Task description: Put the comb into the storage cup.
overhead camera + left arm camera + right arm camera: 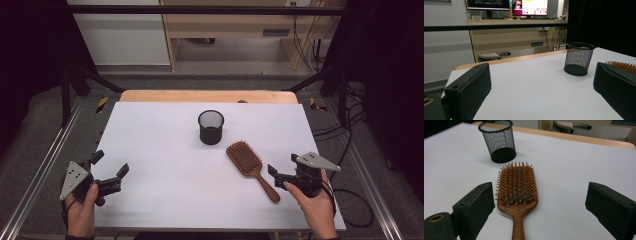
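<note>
Looks like a lab / recording rig set up in an office room. White-topped desk (165, 150) sits inside a metal frame w/ rails (40, 170) along both sides and a black bar (200, 9) overhead; black curtains (30, 50) left & right. Loose cables (350, 125) run on grey carpet. Behind: light-wood office bench (511, 35) w/ two lit monitors (529, 7), keyboard, a wall of cables beside it.

Bare white table (165, 170) lies open across the left and near middle, while right of centre a wooden hairbrush (246, 160) lies flat, bristles up, with an upright black mesh cup (210, 127) standing just beyond it, apart.
</note>
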Action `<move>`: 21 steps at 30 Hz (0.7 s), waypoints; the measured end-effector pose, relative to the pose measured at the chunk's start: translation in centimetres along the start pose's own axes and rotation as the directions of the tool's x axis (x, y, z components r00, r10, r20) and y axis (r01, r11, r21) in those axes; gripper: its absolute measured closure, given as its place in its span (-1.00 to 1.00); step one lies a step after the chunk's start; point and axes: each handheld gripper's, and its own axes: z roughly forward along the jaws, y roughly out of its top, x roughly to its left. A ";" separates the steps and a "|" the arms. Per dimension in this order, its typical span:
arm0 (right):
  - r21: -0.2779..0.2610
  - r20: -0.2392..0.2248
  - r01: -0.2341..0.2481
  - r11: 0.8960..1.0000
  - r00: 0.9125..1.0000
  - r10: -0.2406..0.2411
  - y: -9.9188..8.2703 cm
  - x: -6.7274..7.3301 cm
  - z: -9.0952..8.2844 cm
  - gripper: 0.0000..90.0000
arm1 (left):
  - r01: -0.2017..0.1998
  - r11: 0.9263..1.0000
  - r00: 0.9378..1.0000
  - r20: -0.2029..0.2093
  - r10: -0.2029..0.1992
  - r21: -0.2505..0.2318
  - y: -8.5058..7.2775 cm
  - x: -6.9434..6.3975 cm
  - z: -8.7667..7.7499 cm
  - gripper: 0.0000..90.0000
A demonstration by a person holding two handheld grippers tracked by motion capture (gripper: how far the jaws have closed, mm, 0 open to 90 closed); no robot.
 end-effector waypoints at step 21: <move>0.335 -0.083 0.101 0.937 0.994 -0.077 4.8 0.9 1.4 -0.77 | -0.016 1.000 1.000 -0.008 0.016 0.025 -0.2 0.1 0.2 -0.97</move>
